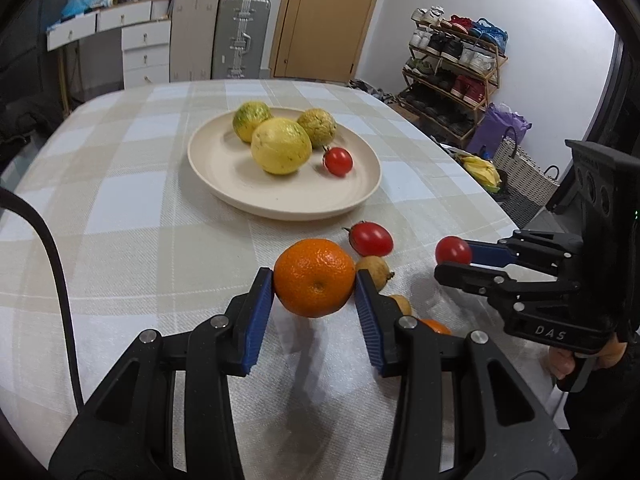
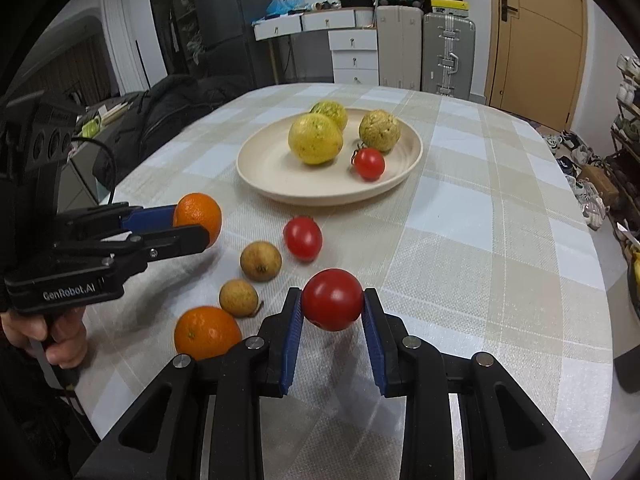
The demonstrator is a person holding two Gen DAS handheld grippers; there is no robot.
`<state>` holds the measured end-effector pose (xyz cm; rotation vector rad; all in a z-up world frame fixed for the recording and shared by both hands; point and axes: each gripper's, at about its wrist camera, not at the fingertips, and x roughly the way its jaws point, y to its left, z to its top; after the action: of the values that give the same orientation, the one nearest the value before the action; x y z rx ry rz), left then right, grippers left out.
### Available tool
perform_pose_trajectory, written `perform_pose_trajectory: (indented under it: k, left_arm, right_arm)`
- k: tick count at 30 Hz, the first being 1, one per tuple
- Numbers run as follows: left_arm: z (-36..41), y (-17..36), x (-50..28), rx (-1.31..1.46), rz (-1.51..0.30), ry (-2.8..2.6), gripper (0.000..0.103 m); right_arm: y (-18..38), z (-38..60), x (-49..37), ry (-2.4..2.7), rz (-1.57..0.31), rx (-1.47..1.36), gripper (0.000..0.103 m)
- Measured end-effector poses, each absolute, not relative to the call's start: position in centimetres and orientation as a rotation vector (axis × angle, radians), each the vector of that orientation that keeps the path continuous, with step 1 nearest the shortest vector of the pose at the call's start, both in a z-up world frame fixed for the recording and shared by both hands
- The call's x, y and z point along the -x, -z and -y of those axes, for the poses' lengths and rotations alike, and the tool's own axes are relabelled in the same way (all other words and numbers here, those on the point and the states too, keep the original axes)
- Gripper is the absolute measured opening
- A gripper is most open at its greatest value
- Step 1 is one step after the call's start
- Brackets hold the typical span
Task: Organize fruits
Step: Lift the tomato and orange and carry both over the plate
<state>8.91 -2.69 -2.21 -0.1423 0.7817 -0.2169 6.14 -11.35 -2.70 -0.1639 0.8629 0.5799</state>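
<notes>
My left gripper (image 1: 315, 280) is shut on an orange (image 1: 314, 277) and holds it above the tablecloth; it also shows in the right wrist view (image 2: 192, 226). My right gripper (image 2: 332, 306) is shut on a red tomato (image 2: 332, 299), held above the cloth; it shows in the left wrist view (image 1: 456, 258). A cream plate (image 1: 224, 168) holds three yellow-green fruits (image 1: 281, 145) and a small tomato (image 1: 338, 161). On the cloth lie another tomato (image 2: 303, 238), two small brown fruits (image 2: 261, 261) and a second orange (image 2: 207, 332).
The table wears a checked cloth (image 2: 480, 240). Its right edge drops toward a shoe rack (image 1: 452, 68) and a basket (image 1: 520, 168). Dark clothing (image 2: 160, 120) lies at the table's far left edge. Drawers and suitcases (image 2: 448, 52) stand behind.
</notes>
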Motion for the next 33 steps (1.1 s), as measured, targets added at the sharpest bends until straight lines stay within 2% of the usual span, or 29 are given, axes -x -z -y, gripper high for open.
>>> perform_pose_trajectory:
  k: [13,33]
  left_arm:
    - [1.8,1.0,-8.7,0.104,-0.705,0.135,0.038]
    - [0.1,-1.0,-11.8,0.11,-0.666,0.089,0.038]
  right_arm:
    - [0.7,12.6,-6.5,-0.574,-0.741,0.016,0.03]
    - [-0.1,12.6,-10.8,-0.536,-0.719,-0.075,0.03]
